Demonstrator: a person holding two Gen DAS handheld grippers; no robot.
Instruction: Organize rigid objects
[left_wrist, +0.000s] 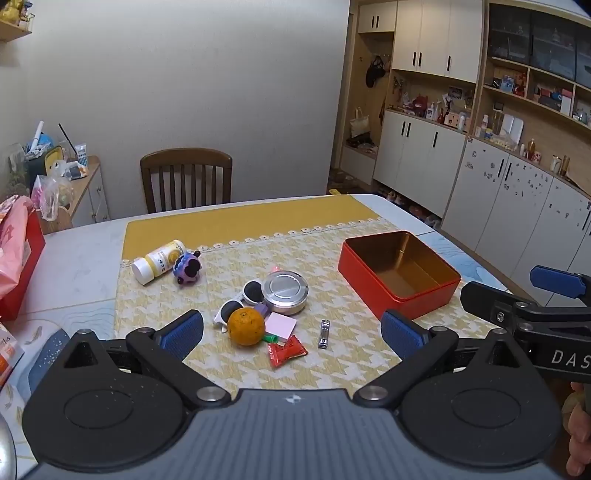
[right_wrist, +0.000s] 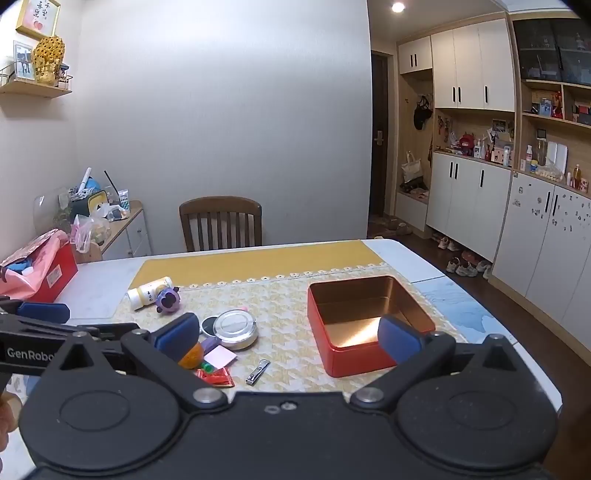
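An open red tin (left_wrist: 399, 273) with a gold inside stands empty on the right of the yellow mat; it also shows in the right wrist view (right_wrist: 365, 321). Left of it lie a round silver tin (left_wrist: 285, 291), white sunglasses (left_wrist: 236, 302), an orange (left_wrist: 246, 326), a pink pad (left_wrist: 281, 325), a red sachet (left_wrist: 287, 350), a nail clipper (left_wrist: 324, 334), a purple toy (left_wrist: 187, 267) and a white-and-yellow bottle (left_wrist: 158, 261). My left gripper (left_wrist: 291, 332) is open and empty above the near objects. My right gripper (right_wrist: 288, 336) is open and empty, near the tin's front.
A wooden chair (left_wrist: 186, 179) stands at the table's far side. A red box with pink bags (left_wrist: 16, 258) sits at the left edge. White cabinets and shelves (left_wrist: 480, 147) line the right wall. The table's right edge (right_wrist: 480, 306) drops to the floor.
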